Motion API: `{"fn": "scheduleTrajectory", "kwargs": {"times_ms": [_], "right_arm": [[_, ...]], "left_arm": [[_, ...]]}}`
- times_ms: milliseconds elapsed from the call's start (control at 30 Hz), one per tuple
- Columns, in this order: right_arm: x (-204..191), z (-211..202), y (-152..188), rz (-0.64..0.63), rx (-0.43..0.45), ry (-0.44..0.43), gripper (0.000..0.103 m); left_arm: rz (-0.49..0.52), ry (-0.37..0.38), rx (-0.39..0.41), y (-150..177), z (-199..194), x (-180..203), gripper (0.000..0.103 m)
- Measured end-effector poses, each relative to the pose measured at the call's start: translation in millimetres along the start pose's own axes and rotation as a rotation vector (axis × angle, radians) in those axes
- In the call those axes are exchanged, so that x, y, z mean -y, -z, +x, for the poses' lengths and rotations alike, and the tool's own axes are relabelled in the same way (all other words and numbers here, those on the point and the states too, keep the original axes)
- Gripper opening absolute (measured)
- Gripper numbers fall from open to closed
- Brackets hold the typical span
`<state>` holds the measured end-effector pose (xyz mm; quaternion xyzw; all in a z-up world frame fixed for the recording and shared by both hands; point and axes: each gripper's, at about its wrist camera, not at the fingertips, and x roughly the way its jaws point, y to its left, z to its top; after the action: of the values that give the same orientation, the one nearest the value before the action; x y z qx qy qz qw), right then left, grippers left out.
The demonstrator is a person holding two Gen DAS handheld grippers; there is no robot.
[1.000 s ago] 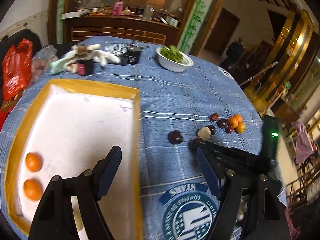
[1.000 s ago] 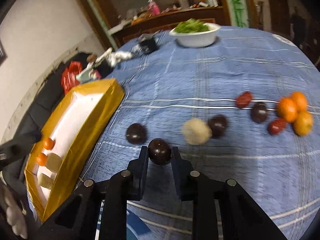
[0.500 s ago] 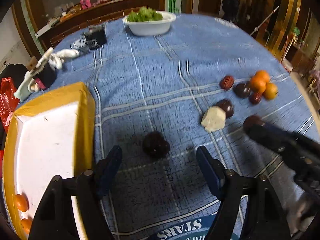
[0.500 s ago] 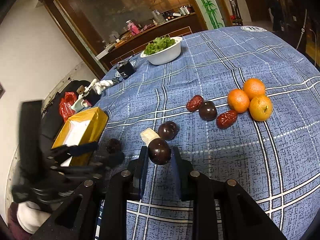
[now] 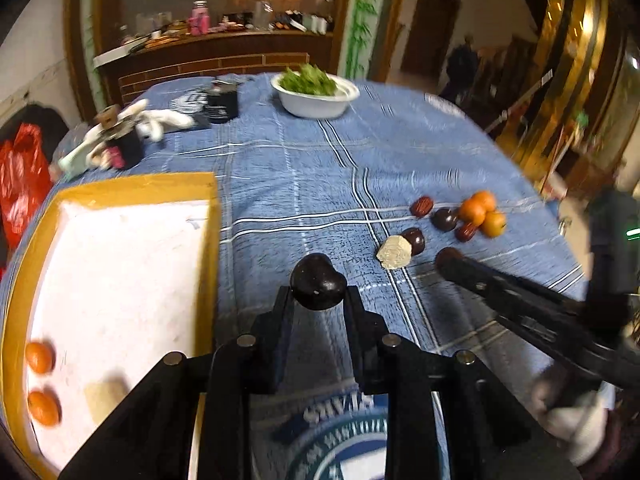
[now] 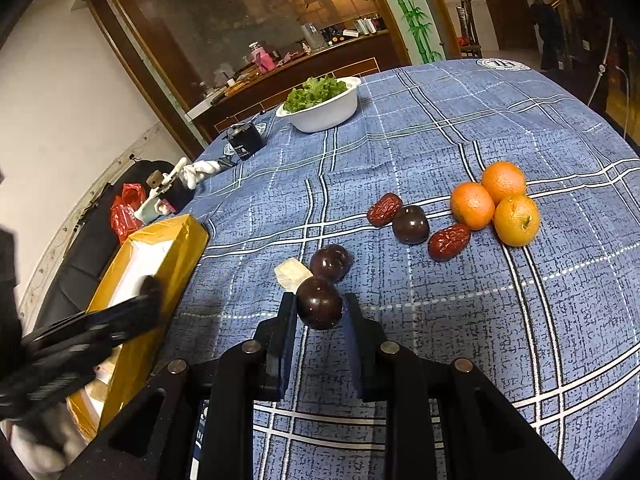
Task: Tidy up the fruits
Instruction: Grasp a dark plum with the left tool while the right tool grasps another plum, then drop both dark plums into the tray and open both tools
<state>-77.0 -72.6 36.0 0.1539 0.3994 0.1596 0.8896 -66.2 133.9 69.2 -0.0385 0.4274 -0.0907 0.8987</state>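
Note:
My left gripper (image 5: 319,302) is shut on a dark plum (image 5: 318,286), held above the blue cloth just right of the yellow-rimmed white tray (image 5: 120,280). The tray holds two small oranges (image 5: 40,380) and a pale chunk (image 5: 105,398). My right gripper (image 6: 319,316) is shut on another dark plum (image 6: 319,302) above the cloth. On the table lie a pale chunk (image 6: 291,274), two more plums (image 6: 330,262), two red dates (image 6: 448,241) and three oranges (image 6: 496,202).
A white bowl of greens (image 6: 322,100) stands at the far side. A black box (image 6: 243,144), white gloves (image 6: 196,170) and a dark jar (image 5: 120,140) sit at the back left. A red bag (image 6: 126,210) hangs beyond the table edge.
My left gripper swung from over the tray to the lone plum, closed on it and lifted it. My right gripper kept its plum and raised it, looking further across the table.

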Motion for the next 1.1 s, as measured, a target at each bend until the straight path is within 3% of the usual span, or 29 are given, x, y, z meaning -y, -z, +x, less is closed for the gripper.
{"fn": "scheduleTrajectory", "kwargs": {"times_ms": [100,200,333,433,700,1000,1100], "right_arm": [[-3,-1,1,-0.020,0.016,0.021,0.025],[-7,-9,1,-0.010,0.041,0.004,0.025],[-20,-26,6,0.053,0.044,-0.119,0.025],[-50,-31,9,0.025,0.018,-0.198,0.026],[-145,-8,28,-0.063,-0.143,-0.390,0.026],[-204,29,74,-0.175,-0.273,-0.364,0.028],[-215,32,85,-0.224,-0.289,-0.345,0.029]], "left_arm": [[-0.090,0.032,0.037,11,-23,-21,0.024],[-0.117,0.017,0.070,21,-42,-38,0.024],[-0.137,-0.021,0.130,32,-72,-63,0.025],[-0.160,-0.048,0.153,44,-85,-82,0.025],[-0.235,-0.142,0.164,63,-102,-139,0.025],[-0.392,-0.184,0.122,82,-96,-197,0.025],[-0.427,-0.187,0.125,84,-99,-208,0.036]]}}
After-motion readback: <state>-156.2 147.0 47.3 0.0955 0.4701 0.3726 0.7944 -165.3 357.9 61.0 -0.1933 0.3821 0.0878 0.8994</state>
